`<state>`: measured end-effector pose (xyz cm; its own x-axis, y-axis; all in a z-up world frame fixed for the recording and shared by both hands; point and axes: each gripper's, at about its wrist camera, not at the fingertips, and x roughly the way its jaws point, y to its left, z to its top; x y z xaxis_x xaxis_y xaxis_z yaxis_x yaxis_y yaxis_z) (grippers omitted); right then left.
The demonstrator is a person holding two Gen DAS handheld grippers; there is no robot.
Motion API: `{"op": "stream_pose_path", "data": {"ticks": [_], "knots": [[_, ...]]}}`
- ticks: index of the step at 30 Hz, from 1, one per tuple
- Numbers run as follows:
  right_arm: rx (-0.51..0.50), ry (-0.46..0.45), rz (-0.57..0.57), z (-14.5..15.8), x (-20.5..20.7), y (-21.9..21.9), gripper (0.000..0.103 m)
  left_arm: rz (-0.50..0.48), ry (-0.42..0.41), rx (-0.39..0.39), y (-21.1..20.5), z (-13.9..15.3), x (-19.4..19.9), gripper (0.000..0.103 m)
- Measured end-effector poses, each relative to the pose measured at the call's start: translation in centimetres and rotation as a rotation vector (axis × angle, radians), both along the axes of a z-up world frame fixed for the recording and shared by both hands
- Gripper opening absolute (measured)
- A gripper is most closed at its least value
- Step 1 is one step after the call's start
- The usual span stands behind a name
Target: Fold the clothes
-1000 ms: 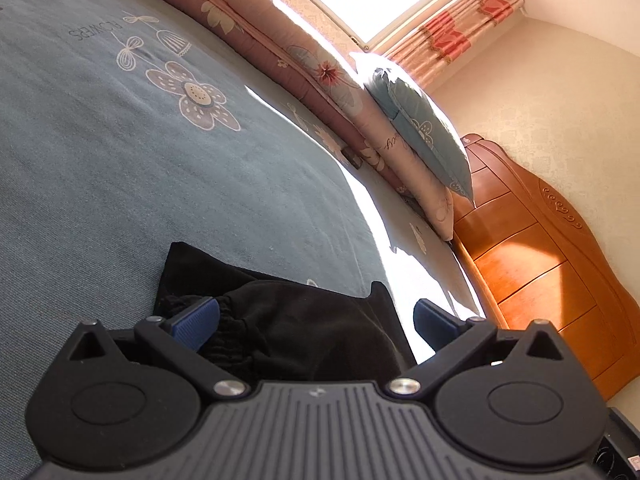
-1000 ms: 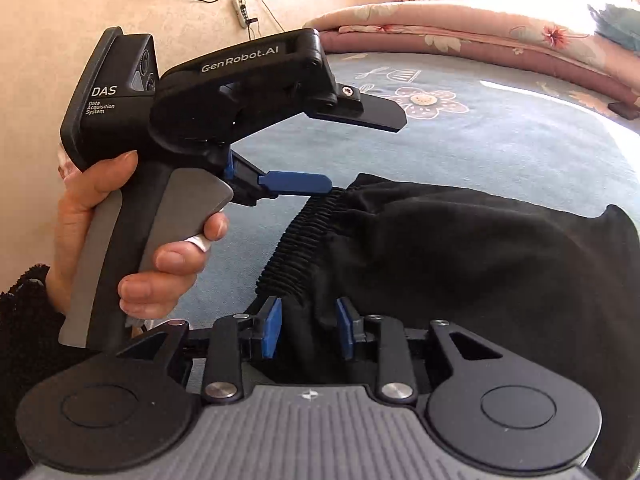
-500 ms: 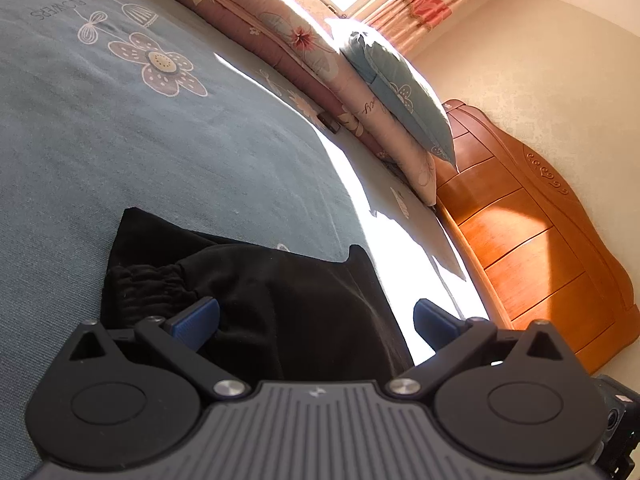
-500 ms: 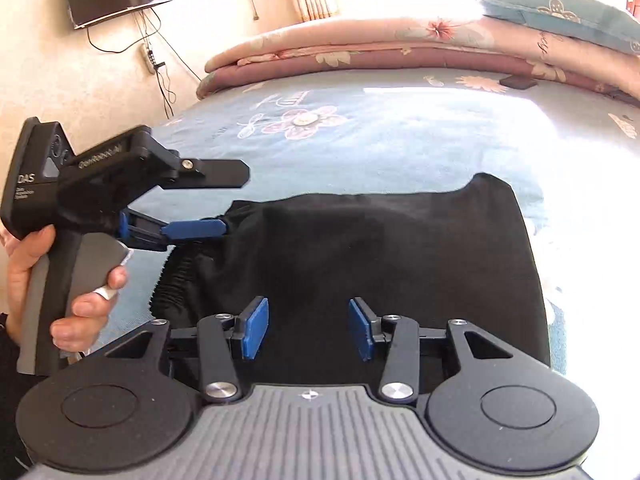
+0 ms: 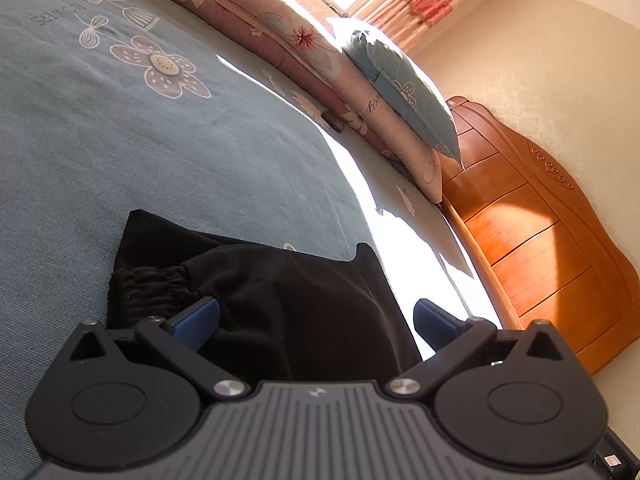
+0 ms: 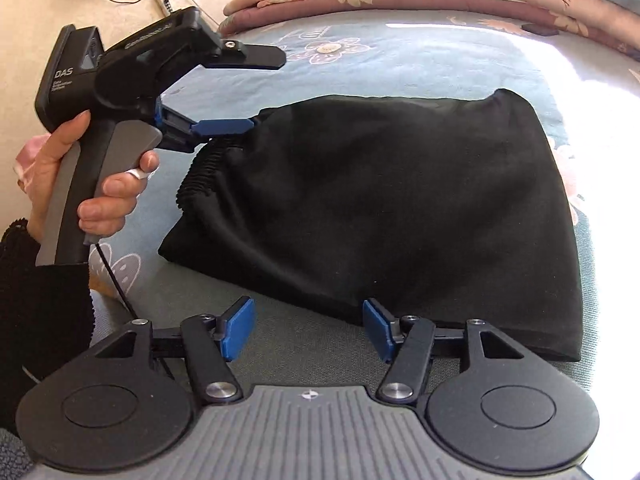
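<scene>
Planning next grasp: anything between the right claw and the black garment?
Nothing visible. The right claw is open just short of the black garment's near edge, with only bare bedspread between.

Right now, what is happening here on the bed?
A person is folding a black garment on a blue floral bedspread, with a handheld gripper in each hand. The left gripper is open above the elastic waistband. The right gripper is open too, just off the garment's near edge. Neither grips the cloth.
</scene>
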<state>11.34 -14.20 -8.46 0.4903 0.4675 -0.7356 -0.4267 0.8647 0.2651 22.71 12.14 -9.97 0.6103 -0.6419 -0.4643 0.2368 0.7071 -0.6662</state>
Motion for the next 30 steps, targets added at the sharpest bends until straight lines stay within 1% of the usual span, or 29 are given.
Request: {"op": "stream_pose_path", "data": {"ticks": [1, 3, 4, 5, 6, 7, 8, 10, 12, 14, 16, 17, 23, 25, 26, 27, 28, 30], "knots": [[0.000, -0.018, 0.015, 0.4, -0.4, -0.1, 0.065, 0.000, 0.000, 0.002, 0.0, 0.0, 0.0, 0.102], [-0.010, -0.074, -0.006, 1.5, -0.7, -0.8, 0.067, 0.001, -0.001, 0.006, -0.1, 0.1, 0.0, 0.102], [-0.026, -0.095, -0.047, 1.7, -0.5, -1.4, 0.071, 0.001, 0.000, 0.007, -0.2, 0.1, 0.0, 0.102], [-0.041, -0.115, -0.088, 2.0, -0.3, -2.0, 0.072, 0.001, 0.000, 0.007, -0.2, 0.1, 0.0, 0.102], [-0.052, -0.116, -0.139, 1.9, 0.1, -2.8, 0.072, 0.001, 0.000, 0.008, -0.1, 0.1, 0.0, 0.102], [-0.050, -0.098, -0.176, 1.5, 0.5, -3.4, 0.073, 0.001, 0.000, 0.008, -0.1, 0.1, 0.0, 0.102], [-0.050, -0.067, -0.208, 0.9, 0.7, -3.9, 0.074, 0.001, 0.000, 0.008, -0.1, 0.1, 0.0, 0.102], [-0.055, 0.005, -0.228, -0.4, 0.7, -4.5, 0.075, 0.001, 0.000, 0.009, -0.1, 0.1, -0.1, 0.102], [-0.064, -0.011, -0.197, -0.3, -0.1, -4.3, 0.075, 0.001, 0.000, 0.010, -0.1, 0.0, -0.1, 0.102], [-0.072, -0.065, -0.193, 0.6, -0.6, -4.5, 0.075, 0.002, 0.000, 0.012, -0.1, 0.0, -0.1, 0.102], [-0.056, -0.096, -0.235, 1.2, -0.4, -5.2, 0.075, 0.003, -0.001, 0.019, -0.2, 0.0, -0.1, 0.102], [-0.061, -0.084, -0.245, 1.0, -0.3, -5.3, 0.077, 0.002, -0.002, 0.022, -0.2, 0.0, -0.1, 0.102], [-0.090, -0.012, -0.306, -0.2, 0.3, -5.9, 0.078, 0.000, -0.005, 0.030, -0.3, 0.0, -0.1, 0.102], [-0.075, -0.051, -0.301, 0.6, -0.1, -6.1, 0.078, 0.000, -0.006, 0.035, -0.4, 0.1, -0.2, 0.102], [-0.076, -0.081, -0.321, 1.0, -0.1, -6.3, 0.079, -0.001, -0.008, 0.039, -0.4, 0.1, -0.2, 0.102], [-0.077, -0.109, -0.340, 1.4, 0.0, -6.6, 0.082, -0.001, -0.009, 0.042, -0.5, 0.1, -0.2, 0.102], [-0.082, -0.115, -0.362, 1.4, 0.2, -6.9, 0.088, -0.002, -0.011, 0.046, -0.5, 0.1, -0.2, 0.102], [-0.081, -0.042, -0.378, 0.4, 0.7, -7.5, 0.089, -0.002, -0.013, 0.047, -0.5, 0.2, -0.3, 0.102]]}}
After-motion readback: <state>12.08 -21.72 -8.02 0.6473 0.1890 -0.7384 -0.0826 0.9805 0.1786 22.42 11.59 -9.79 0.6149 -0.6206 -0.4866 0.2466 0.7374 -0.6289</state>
